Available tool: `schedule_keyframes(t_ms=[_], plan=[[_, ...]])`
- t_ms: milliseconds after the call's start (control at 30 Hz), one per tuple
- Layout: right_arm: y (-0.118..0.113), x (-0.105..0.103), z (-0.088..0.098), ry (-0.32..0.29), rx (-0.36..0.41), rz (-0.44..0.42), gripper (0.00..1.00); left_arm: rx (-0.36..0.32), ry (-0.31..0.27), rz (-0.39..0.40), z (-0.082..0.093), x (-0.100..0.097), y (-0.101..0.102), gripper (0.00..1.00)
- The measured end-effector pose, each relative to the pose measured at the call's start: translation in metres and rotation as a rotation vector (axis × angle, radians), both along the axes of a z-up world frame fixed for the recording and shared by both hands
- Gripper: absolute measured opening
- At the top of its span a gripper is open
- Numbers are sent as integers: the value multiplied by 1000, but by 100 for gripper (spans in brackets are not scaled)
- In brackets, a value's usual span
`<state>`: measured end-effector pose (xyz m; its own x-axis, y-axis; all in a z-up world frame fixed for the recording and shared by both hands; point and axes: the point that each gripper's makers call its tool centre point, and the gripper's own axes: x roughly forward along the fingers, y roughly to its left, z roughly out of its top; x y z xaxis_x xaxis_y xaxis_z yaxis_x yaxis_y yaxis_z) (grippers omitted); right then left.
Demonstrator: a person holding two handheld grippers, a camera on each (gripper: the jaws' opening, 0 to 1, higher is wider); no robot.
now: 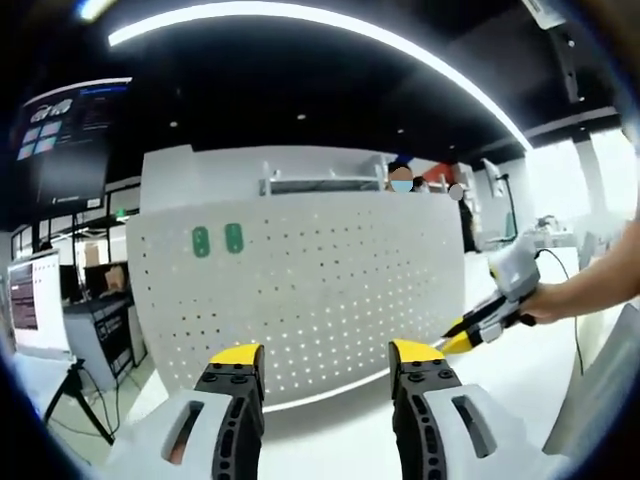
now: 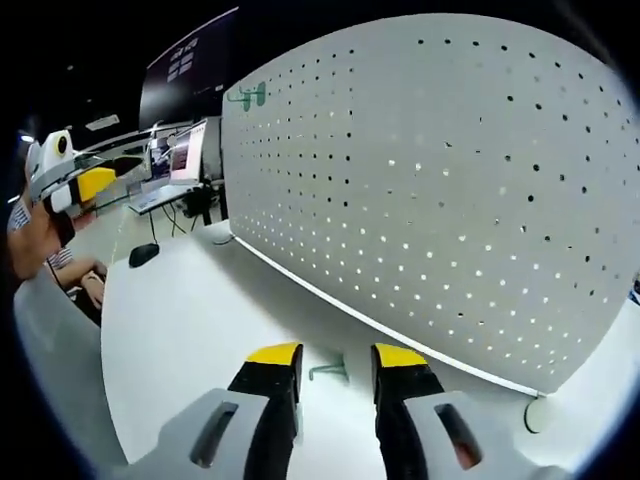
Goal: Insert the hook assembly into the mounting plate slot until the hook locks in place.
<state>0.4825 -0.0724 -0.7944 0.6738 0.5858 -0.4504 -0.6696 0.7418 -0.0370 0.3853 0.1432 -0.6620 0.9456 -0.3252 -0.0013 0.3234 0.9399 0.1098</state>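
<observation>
A small green hook (image 2: pixel 328 371) lies on the white table (image 2: pixel 190 330) just in front of the pegboard (image 2: pixel 440 190), seen between the tips of the right claw (image 2: pixel 336 358), which is released and grasps nothing. Two green plates (image 1: pixel 217 240) sit high on the pegboard's face, toward its left end. The left claw (image 1: pixel 325 355) hangs before the pegboard, released and empty. A dark mouse (image 2: pixel 144 254) rests on the table off the pegboard's far end

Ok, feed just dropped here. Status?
Both grippers open, empty. Green hook on table ahead of right gripper. Two hooks mounted on pegboard. Nothing in the way.
</observation>
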Motion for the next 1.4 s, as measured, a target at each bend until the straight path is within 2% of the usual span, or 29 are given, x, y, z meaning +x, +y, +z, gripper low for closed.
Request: schedule_keyframes(t_ms=[567,1100,1400], plan=[[2,13,-48,63,-69,12,19,12,25,-6,-10,0,-2,50],[6,26,-77,94,-124,24,14,17,63,-22,-19,2,-5,49],[7,29,-83,93,-134,31,10,20,76,-36,-23,4,-9,49]])
